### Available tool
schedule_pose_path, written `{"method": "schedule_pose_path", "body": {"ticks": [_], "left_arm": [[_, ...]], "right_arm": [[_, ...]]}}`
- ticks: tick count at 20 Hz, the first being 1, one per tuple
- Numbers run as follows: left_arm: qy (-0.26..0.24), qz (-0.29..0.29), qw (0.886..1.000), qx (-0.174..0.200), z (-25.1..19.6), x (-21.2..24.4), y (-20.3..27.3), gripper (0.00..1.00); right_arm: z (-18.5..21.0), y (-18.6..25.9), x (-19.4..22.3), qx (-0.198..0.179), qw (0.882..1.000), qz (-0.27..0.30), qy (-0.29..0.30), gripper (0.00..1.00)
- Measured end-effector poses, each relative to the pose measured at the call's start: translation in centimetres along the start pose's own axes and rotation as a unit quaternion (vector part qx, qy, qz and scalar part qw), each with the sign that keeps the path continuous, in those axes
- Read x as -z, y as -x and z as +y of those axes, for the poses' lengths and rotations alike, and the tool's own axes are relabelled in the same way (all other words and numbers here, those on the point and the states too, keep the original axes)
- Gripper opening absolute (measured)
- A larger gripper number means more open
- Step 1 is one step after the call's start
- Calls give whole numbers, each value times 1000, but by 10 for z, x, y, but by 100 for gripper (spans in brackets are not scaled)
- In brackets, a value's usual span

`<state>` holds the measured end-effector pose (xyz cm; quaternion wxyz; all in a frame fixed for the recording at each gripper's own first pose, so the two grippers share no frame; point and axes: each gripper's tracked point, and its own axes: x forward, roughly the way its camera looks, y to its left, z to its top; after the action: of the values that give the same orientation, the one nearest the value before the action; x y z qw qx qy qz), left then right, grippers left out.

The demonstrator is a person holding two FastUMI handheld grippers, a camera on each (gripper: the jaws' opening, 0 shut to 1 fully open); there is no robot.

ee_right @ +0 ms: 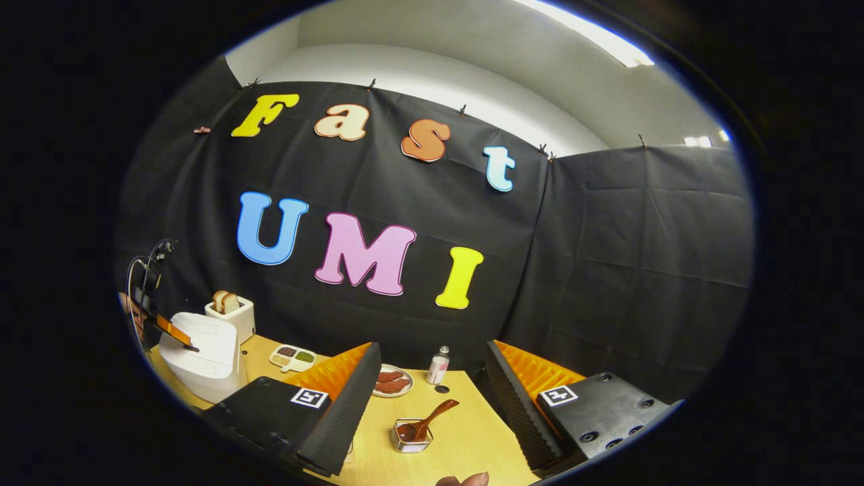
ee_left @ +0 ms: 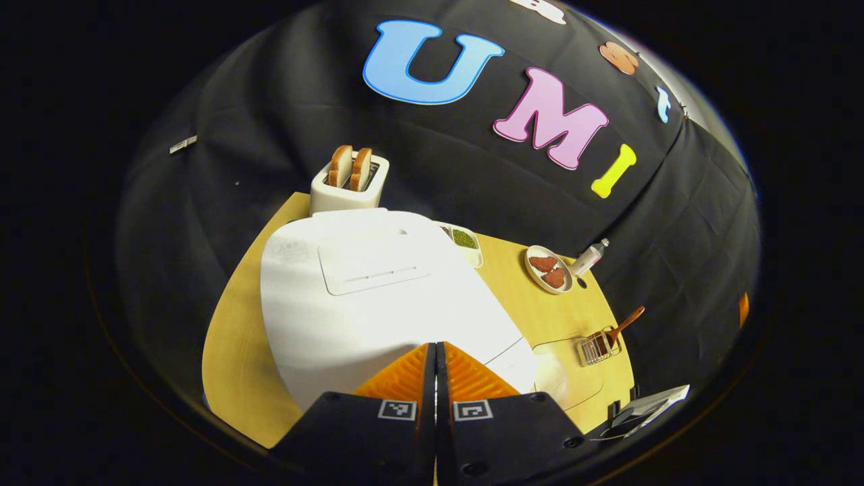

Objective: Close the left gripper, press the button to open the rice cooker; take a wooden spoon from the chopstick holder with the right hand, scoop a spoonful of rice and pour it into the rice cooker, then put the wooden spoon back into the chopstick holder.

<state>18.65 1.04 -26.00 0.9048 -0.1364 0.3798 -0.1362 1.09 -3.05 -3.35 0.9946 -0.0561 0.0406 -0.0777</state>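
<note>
Left gripper view: we are holding our left gripper (ee_left: 435, 351) closed, fingertips pointing down onto the shut rice cooker (ee_left: 378, 297). Our right gripper (ee_right: 428, 378) is hovering wide open above the wooden spoon (ee_right: 425, 420) leaning in the chopstick holder (ee_right: 410, 437).

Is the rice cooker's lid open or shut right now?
Shut. The rice cooker lid lies flat; the left gripper, fingers together, hovers at its front edge.

Wooden table (ee_right: 466, 439) with rice cooker (ee_left: 378, 297)
</note>
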Motion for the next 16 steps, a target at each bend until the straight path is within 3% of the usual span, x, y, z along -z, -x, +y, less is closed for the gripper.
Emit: {"method": "schedule_pose_path", "body": {"ticks": [7, 10, 14, 16], "left_arm": [[-25, 16, 999, -13, 0, 6, -8, 6], [-12, 35, 999, -9, -2, 16, -11, 7], [-26, 30, 999, -12, -3, 14, -7, 7], [-27, 0, 1000, -10, -9, -3, 0, 6]], "right_arm": [[-5, 2, 7, 7, 1000, 4, 1, 98], [-5, 1, 11, 8, 1000, 10, -2, 98], [-6, 5, 10, 9, 1000, 9, -9, 98], [-9, 7, 8, 11, 1000, 6, -15, 98]]}}
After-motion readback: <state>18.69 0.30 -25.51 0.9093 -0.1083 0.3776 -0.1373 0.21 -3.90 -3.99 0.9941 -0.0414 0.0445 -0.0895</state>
